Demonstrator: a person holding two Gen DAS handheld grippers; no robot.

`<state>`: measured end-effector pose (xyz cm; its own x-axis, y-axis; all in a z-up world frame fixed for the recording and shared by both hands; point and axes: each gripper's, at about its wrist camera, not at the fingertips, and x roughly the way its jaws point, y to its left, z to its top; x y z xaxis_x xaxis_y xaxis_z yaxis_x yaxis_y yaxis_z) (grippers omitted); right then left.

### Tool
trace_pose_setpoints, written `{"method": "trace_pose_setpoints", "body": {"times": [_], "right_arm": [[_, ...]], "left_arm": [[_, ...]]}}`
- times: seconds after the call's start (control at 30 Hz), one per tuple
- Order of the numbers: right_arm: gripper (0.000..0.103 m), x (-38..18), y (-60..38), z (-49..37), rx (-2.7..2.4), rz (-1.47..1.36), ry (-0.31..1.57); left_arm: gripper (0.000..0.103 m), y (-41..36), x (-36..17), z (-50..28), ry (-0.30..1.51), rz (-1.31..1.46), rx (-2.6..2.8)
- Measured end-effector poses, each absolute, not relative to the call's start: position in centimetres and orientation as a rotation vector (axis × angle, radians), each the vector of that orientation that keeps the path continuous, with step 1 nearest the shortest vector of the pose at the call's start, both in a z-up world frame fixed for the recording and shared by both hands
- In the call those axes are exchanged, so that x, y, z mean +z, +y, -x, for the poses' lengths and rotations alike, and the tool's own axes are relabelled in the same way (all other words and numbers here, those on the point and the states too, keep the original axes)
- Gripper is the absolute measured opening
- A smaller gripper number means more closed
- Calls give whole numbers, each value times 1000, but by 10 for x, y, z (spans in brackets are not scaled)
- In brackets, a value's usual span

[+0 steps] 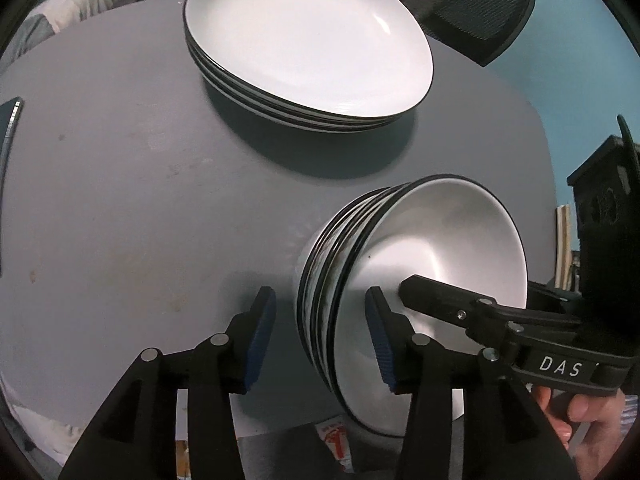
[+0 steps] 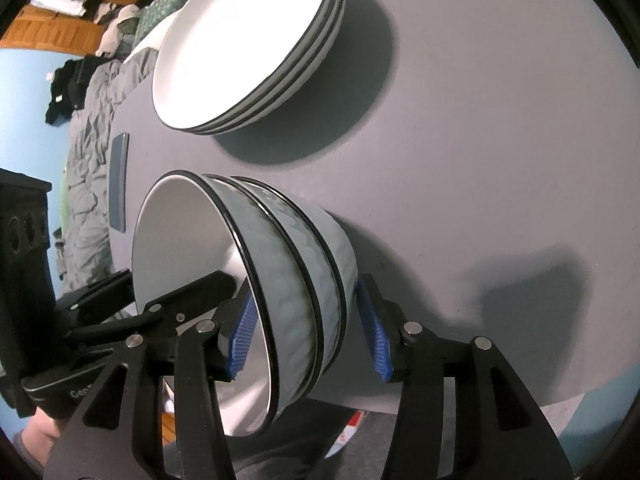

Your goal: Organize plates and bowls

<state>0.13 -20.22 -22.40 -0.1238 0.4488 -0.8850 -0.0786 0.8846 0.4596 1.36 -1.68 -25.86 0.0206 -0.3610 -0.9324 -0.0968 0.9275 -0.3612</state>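
A stack of white plates with dark rims sits far back on the grey table. Near the table's front edge stands a stack of nested bowls, pale blue outside and white inside. My left gripper straddles the bowls' left rim, with one blue pad inside the top bowl and one outside, both clear of the wall. My right gripper straddles the opposite rim of the bowls the same way, its pads a little off the wall. The plates lie beyond it.
A dark flat phone-like slab lies at the table's left edge. A mesh chair back stands behind the plates. A bed with a grey blanket is beyond the table. A hand holds the right gripper's handle.
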Motion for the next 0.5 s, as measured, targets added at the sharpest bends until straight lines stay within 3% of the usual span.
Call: {"method": "trace_pose_setpoints", "body": {"times": [0.23, 0.5], "right_arm": [[40, -218, -204, 2, 440, -277, 1622], [28, -213, -207, 0, 442, -235, 1624]], "left_arm": [[50, -18, -267, -23, 1583, 405, -227], [40, -14, -262, -22, 1570, 396, -254]]}}
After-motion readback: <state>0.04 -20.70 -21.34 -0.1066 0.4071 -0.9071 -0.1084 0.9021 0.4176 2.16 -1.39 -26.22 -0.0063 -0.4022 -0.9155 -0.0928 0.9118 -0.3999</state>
